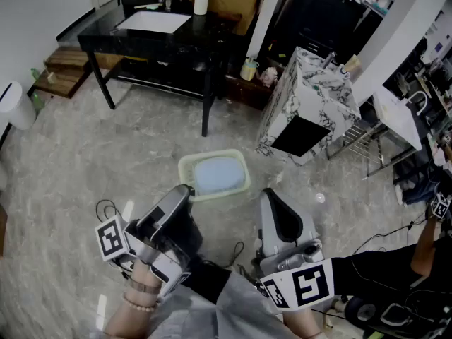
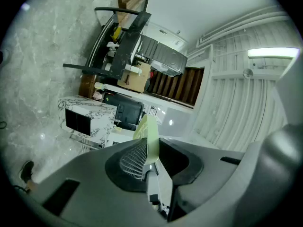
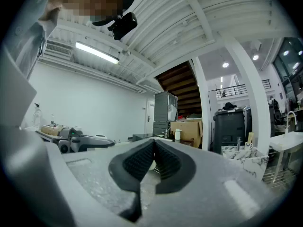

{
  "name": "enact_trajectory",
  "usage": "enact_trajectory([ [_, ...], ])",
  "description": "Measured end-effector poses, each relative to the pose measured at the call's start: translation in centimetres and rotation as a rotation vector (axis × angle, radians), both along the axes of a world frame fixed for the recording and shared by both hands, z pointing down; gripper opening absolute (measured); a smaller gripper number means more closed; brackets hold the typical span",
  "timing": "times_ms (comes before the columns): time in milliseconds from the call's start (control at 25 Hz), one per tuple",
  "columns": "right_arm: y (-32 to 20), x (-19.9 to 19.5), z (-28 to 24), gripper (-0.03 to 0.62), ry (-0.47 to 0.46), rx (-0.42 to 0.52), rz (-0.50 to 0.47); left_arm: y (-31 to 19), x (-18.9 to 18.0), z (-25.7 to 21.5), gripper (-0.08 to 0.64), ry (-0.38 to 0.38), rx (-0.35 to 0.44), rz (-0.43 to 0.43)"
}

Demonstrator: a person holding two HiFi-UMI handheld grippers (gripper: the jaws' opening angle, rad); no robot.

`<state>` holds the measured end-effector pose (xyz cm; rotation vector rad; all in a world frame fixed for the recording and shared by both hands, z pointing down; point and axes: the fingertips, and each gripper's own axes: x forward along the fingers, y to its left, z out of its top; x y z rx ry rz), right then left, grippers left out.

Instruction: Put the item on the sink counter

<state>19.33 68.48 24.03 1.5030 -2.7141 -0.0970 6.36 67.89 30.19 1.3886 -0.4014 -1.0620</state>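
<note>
Head view, far left: we see a white bin at the wall, with wooden steps just beside it. Next is the black desk with the white sink on top. A white bottle stands upright near the sink's right end.

The left tongs sit lower left of centre. The left hand is behind them, and their marker cube is on the outer side. They are clamped on the near-left rim of the tray, which is pale green with a bluish inside. We read the tray as held out over the marbled floor, well apart from the desk and in front of its right leg.

The left gripper view confirms this: the left tongs have both ribbed pads pressed on the thin green tray edge, which sticks out past the tips. That view shows the room turned sideways.

The right tongs are just right of the tray and not touching it. In the right gripper view, the right tongs are clenched pad to pad with nothing between them.

Further right is the marbled cabinet, tilted in frame, with a dark opening low on its front. It also shows in the left gripper view and the right gripper view.
</note>
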Motion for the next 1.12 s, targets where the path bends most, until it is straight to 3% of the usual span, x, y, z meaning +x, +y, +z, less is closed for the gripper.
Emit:
enact_trajectory([
  [600,-0.8,-0.3,0.8,-0.003,-0.016,-0.030,0.016,-1.1,-0.9,-0.1,0.081,0.025,0.005,-0.008],
  [800,-3.0,-1.7,2.7,-0.002,0.008,-0.081,-0.031,-3.1,-1.7,-0.2,0.081,0.022,0.018,0.000],
  [840,-3.6,-2.2,3.7,0.015,0.023,-0.090,-0.055,-3.6,-1.9,-0.2,0.081,0.024,0.026,0.001],
  [880,-4.4,-2.8,5.0,0.135,0.039,-0.111,-0.077,-4.1,-2.1,-0.3,0.081,0.029,0.033,0.002],
  [920,-5.2,-3.2,6.4,0.156,0.052,-0.141,-0.091,-4.7,-2.2,-0.3,0.081,0.037,0.037,0.003],
  [1000,-6.7,-3.9,8.4,0.158,0.065,-0.194,-0.098,-5.9,-2.4,-0.3,0.080,0.045,0.034,0.013],
  [1120,-8.6,-5.1,8.5,0.156,0.073,-0.189,-0.102,-7.6,-2.6,-0.3,0.081,0.042,0.025,0.035],
])
